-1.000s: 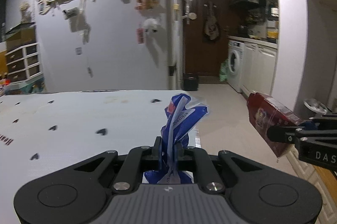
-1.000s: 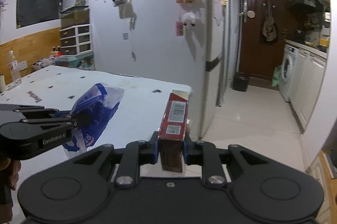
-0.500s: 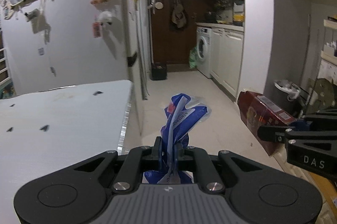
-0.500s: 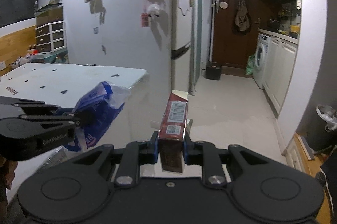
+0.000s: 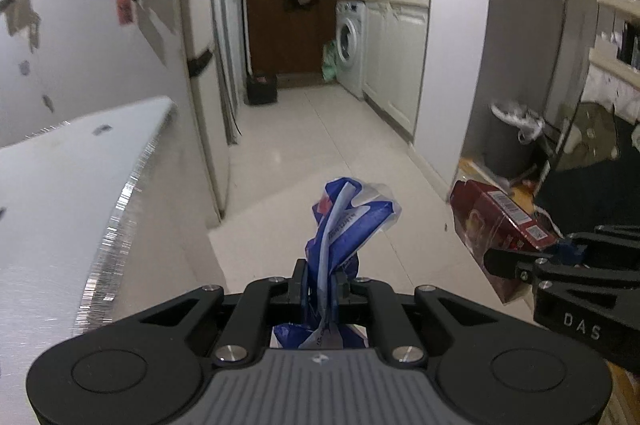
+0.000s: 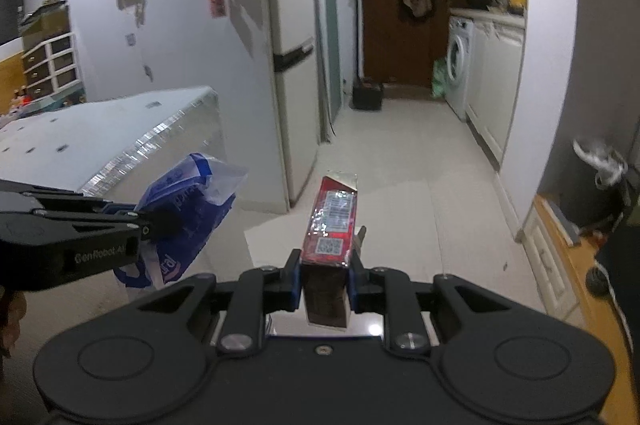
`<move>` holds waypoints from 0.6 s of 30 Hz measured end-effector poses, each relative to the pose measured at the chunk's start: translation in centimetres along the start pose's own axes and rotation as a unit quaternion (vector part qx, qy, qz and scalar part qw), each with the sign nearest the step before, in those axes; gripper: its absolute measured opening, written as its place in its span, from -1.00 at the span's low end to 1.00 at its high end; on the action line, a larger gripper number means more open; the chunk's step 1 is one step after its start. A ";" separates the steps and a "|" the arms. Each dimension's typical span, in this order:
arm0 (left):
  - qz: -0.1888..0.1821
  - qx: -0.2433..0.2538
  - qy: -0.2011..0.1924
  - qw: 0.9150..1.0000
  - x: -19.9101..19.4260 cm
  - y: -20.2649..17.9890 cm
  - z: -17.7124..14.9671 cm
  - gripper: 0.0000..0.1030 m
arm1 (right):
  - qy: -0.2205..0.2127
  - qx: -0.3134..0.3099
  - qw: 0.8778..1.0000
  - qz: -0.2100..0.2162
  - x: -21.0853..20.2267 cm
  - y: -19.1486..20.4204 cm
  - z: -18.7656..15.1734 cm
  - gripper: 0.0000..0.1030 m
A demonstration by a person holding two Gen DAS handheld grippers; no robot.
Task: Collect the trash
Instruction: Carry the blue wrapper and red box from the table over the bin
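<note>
My left gripper (image 5: 320,279) is shut on a crumpled blue and white plastic bag (image 5: 346,225), held in the air over the pale tiled floor. In the right wrist view the same bag (image 6: 188,221) hangs at the left from that gripper (image 6: 150,227). My right gripper (image 6: 322,279) is shut on a red carton (image 6: 334,221) with a barcode on top; the carton (image 5: 496,221) also shows at the right of the left wrist view. A grey bin with a white liner (image 5: 510,135) stands by the wall corner ahead right, and appears as the bin (image 6: 600,181) at the right edge.
The white table (image 5: 60,185) with its shiny edge lies to the left, the tall fridge (image 6: 294,65) behind it. A corridor runs ahead to a brown door (image 5: 288,5), with a washing machine (image 5: 350,43) and white cabinets on the right. Wooden flooring and clutter sit near the bin.
Both grippers have swung right and downward, away from the table and out over the floor, each keeping its grip. The bin has come into view at the right.
</note>
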State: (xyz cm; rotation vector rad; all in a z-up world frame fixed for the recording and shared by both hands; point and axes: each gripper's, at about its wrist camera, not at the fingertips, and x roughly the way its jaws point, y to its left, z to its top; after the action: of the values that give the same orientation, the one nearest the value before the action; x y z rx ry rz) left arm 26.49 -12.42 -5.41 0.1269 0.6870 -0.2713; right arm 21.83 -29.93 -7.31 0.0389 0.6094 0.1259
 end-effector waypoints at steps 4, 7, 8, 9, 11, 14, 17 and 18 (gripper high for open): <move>-0.013 0.016 0.039 0.999 3.5 -1.0 -0.2 -0.78 | 0.026 0.021 0.999 -0.009 2.7 -1.3 -1.6 -0.57; -0.029 0.017 0.071 0.997 6.4 -1.5 -0.6 -0.78 | 0.050 0.034 0.998 -0.015 4.8 -2.2 -2.9 -0.57; -0.033 0.017 0.082 0.996 7.3 -1.6 -0.8 -0.78 | 0.058 0.037 0.998 -0.016 5.4 -2.4 -3.5 -0.57; -0.037 0.017 0.094 0.995 8.4 -1.7 -0.9 -0.78 | 0.066 0.039 0.997 -0.017 6.1 -2.6 -3.9 -0.57; -0.041 0.017 0.118 0.992 10.5 -1.9 -1.4 -0.78 | 0.085 0.041 0.995 -0.021 7.6 -3.0 -4.9 -0.57; -0.043 0.017 0.147 0.988 13.4 -1.9 -1.9 -0.78 | 0.113 0.047 0.992 -0.023 9.7 -3.9 -6.1 -0.57; -0.052 0.003 0.171 0.984 16.0 -1.8 -2.7 -0.78 | 0.139 0.058 0.988 -0.024 11.7 -4.7 -6.8 -0.57; -0.054 0.001 0.180 0.982 16.9 -1.8 -3.2 -0.78 | 0.146 0.062 0.987 -0.022 12.2 -5.0 -7.0 -0.57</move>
State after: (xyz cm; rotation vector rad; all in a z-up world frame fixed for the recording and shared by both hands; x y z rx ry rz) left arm 36.54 -16.94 -18.69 0.1418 1.0549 -0.3567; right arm 28.29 -33.28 -20.37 0.1292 0.9110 0.0499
